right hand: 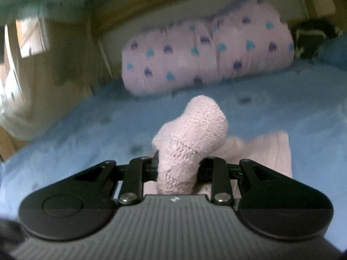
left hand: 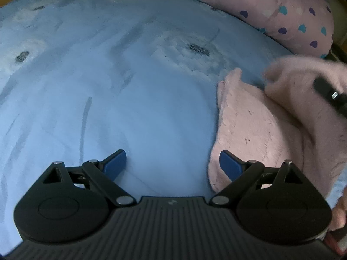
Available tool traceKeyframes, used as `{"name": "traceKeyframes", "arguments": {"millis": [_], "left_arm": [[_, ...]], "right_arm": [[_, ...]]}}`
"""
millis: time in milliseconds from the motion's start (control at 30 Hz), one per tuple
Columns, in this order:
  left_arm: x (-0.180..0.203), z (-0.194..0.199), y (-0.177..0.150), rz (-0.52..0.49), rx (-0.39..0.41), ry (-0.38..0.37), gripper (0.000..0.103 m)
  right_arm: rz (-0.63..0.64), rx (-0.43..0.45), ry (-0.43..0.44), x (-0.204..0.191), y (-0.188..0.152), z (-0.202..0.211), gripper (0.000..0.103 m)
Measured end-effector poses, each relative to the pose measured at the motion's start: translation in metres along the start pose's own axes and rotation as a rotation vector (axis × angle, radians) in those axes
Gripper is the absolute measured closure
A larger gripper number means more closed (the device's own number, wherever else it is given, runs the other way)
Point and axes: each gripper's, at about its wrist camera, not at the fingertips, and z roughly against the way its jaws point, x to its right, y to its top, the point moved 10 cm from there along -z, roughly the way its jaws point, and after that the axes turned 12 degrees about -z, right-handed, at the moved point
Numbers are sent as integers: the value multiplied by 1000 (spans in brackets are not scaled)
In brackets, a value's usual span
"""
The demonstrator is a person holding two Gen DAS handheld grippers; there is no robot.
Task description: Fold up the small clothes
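A pink fuzzy knit garment (left hand: 256, 125) lies on the blue bedsheet (left hand: 108, 91) at the right of the left wrist view, with its upper part lifted and bunched. My left gripper (left hand: 172, 163) is open just above the sheet; its right blue pad (left hand: 229, 164) is at the garment's left edge and nothing is between the pads. One black finger (left hand: 329, 96) of my right gripper pokes into the raised fold. In the right wrist view my right gripper (right hand: 177, 166) is shut on a bunch of the pink garment (right hand: 193, 127), which sticks up between the jaws. The rest of the garment trails onto the bed behind.
A pink pillow with blue and purple spots (right hand: 206, 58) lies along the far side of the bed, also seen as the spotted pillow (left hand: 271, 8). A dark object (right hand: 312, 36) sits beside it. Wooden furniture stands behind. A person's hand (left hand: 340, 212) shows at the lower right.
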Motion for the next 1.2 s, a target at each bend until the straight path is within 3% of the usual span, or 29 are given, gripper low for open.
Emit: {"name": "traceKeyframes", "arguments": {"millis": [100,167,267,400,467,767,933,1200], "left_arm": [[-10,2,2,23,6,18,8],[-18,4,2,40,11,37,8],[-25,6,3,38,15,65,8],[-31,8,5,42,26,76,8],[-33,9,7,55,31,74,8],[-32,30,15,106,124,17,8],[-4,46,26,65,215,-82,8],[61,49,31,-66,277,-151,9]], "right_arm": [[104,-19,99,-29,-8,4,74],[192,-90,152,-43,-34,2,74],[236,-243,156,-43,-79,-7,70],[255,-224,161,-44,-90,1,62],[218,-241,200,-48,-89,11,48],[98,-251,283,-42,-69,44,46],[63,-207,254,-21,-55,64,46],[69,-167,81,32,-53,76,46]]}}
